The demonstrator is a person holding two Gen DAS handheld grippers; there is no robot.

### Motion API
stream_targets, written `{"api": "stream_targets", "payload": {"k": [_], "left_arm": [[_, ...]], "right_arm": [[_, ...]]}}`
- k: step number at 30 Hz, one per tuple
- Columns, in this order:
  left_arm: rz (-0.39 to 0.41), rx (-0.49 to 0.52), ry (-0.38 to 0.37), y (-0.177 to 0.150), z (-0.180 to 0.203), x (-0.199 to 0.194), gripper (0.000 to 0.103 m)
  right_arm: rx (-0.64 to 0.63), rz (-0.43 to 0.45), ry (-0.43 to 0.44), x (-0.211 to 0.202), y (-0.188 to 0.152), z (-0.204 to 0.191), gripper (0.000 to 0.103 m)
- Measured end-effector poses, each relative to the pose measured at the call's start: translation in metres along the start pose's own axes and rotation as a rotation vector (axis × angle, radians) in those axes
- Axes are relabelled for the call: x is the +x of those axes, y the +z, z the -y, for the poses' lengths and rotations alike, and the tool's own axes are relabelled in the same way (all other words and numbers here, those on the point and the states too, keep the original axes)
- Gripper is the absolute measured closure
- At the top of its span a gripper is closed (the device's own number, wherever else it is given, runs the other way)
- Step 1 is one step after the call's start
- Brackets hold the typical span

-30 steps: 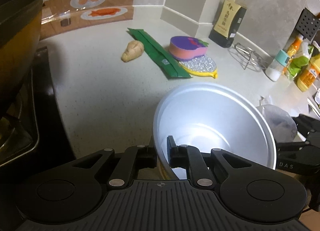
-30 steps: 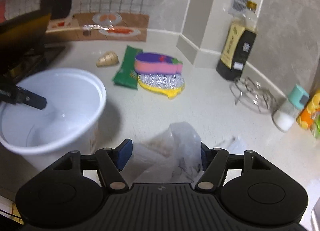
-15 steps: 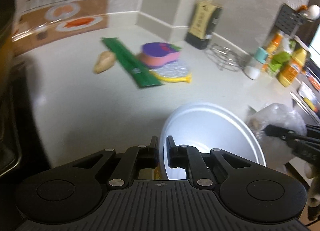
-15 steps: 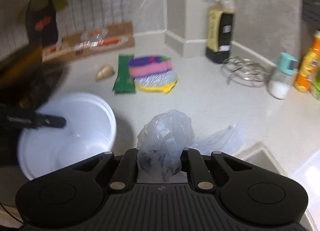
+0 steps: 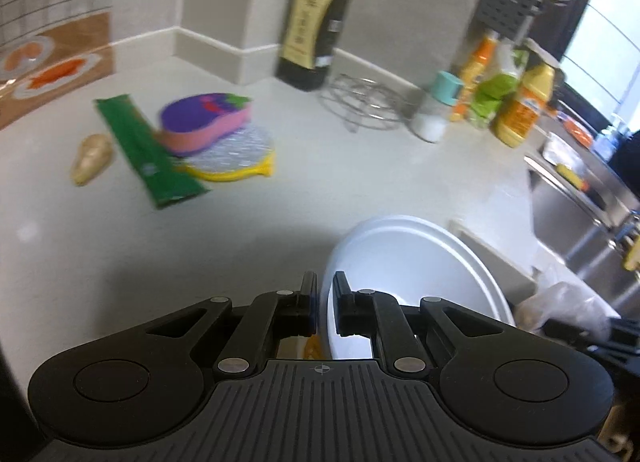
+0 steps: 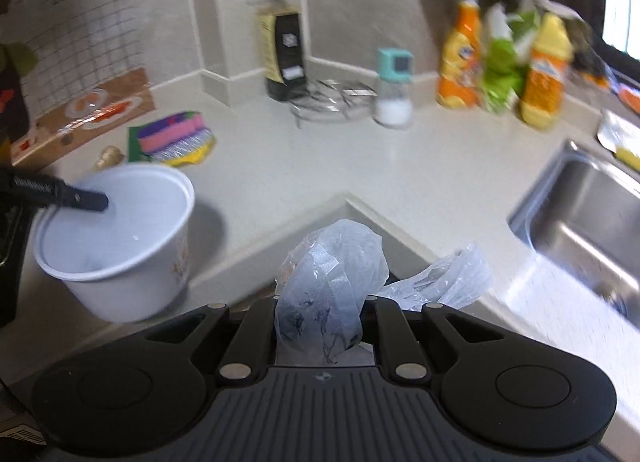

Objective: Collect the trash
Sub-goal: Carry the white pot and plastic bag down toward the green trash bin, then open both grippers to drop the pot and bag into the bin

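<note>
Both claws carrying trash off the counter: left gripper (image 5: 323,304) pinching the white bowl (image 6: 116,238) rim, right gripper (image 6: 320,314) clamped on the plastic bag (image 6: 332,274) (next up: find a bin, I guess).

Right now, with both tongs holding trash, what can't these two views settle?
- Plastic bag: right wrist view; crumpled film hides its contents and the right tongs' tips.
- White bowl: left wrist view; the left tongs cover its near rim.
- Bottle labels: blurred, unreadable in both views.
- Sink: cut off by the right wrist frame's edge.
</note>
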State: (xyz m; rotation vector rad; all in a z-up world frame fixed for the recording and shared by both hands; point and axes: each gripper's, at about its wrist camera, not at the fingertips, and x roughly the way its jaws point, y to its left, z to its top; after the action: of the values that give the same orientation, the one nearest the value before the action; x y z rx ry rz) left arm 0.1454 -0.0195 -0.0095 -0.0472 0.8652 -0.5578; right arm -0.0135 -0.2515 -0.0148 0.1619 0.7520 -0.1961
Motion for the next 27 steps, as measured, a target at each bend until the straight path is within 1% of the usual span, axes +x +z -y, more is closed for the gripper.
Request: {"api": "stream_targets", "payload": {"k": [4,8,10,13,16,20,23,25,27], "left_arm": [[-0.035,0.028,-0.112,-0.001,0.03,0.005,0.091],[-0.084,0.085,-0.228,-0.006,0.07,0.023,0.091],[-0.134,0.115,-0.262,-0.015,0.09,0.043,0.091],[-0.235,0.137,-0.282,-0.038,0.113,0.082,0.09],[-0.355,0.13,-0.24,-0.071,0.127,0.129,0.09],[-0.489,0.088,-0.151,-0.126,0.129,0.201,0.09],[-0.537,0.075,-0.082,-0.169,0.126,0.256,0.089],[-0.552,0.048,-0.043,-0.194,0.121,0.291,0.089],[-0.562,0.009,0.014,-0.219,0.113,0.33,0.089]], "right_arm": [[0.051,-0.041,-0.002,-0.001,-0.017,0.015,0.092],[0.088,-0.104,-0.034,-0.002,-0.04,0.034,0.092],[0.114,-0.143,-0.063,-0.001,-0.054,0.046,0.092],[0.155,-0.208,-0.101,0.003,-0.077,0.064,0.092],[0.185,-0.278,-0.112,0.013,-0.102,0.081,0.092],[0.184,-0.421,-0.107,0.042,-0.146,0.095,0.092],[0.187,-0.538,-0.08,0.066,-0.179,0.102,0.092],[0.18,-0.577,-0.062,0.077,-0.194,0.104,0.092],[0.162,-0.59,-0.036,0.089,-0.208,0.106,0.092]]}}
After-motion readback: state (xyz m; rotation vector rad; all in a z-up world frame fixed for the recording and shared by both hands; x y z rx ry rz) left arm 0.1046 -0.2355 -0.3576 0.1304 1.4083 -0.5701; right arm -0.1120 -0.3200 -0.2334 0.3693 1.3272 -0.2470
